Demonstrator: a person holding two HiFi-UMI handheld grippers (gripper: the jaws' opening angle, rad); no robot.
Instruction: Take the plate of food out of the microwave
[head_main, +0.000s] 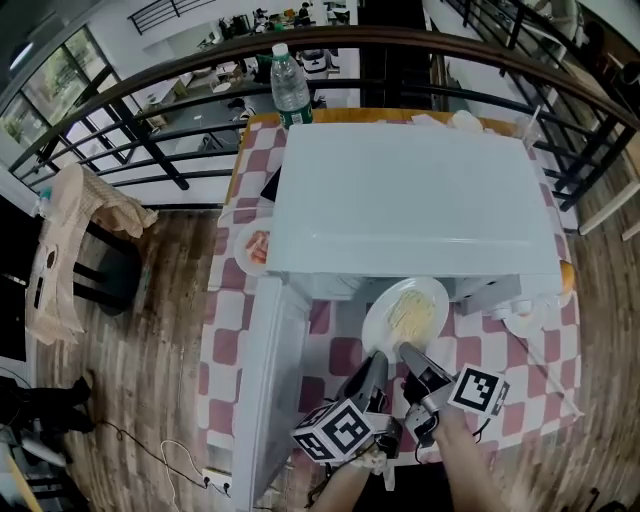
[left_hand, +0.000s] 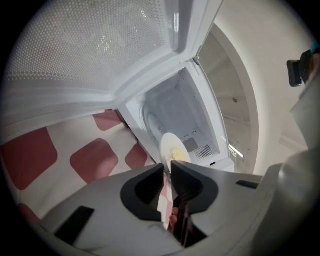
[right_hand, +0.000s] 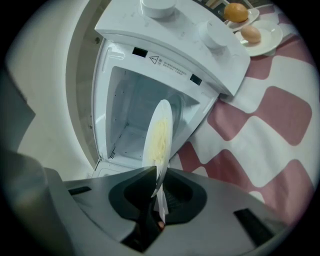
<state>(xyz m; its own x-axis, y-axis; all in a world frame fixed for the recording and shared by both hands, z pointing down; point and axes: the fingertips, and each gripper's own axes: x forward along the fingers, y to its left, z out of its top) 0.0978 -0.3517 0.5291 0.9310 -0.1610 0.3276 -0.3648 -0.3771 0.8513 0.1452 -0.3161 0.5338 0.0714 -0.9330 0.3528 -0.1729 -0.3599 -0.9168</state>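
Note:
A white plate of pale noodles (head_main: 405, 312) hangs just in front of the open white microwave (head_main: 410, 200), over the red-and-white checked table. My left gripper (head_main: 378, 362) and right gripper (head_main: 410, 358) sit side by side at its near rim. In the left gripper view the plate (left_hand: 172, 147) shows edge-on, its rim running between the closed jaws of the left gripper (left_hand: 167, 167). In the right gripper view the plate (right_hand: 159, 137) is pinched at its edge by the right gripper (right_hand: 159, 172). The empty cavity (right_hand: 130, 120) lies behind it.
The microwave door (head_main: 265, 370) stands swung out to the left, beside my left gripper. A small dish of red food (head_main: 255, 248) sits left of the oven, and a water bottle (head_main: 290, 90) stands behind it. An egg on a plate (right_hand: 250, 34) and an orange (right_hand: 236, 11) lie to the right.

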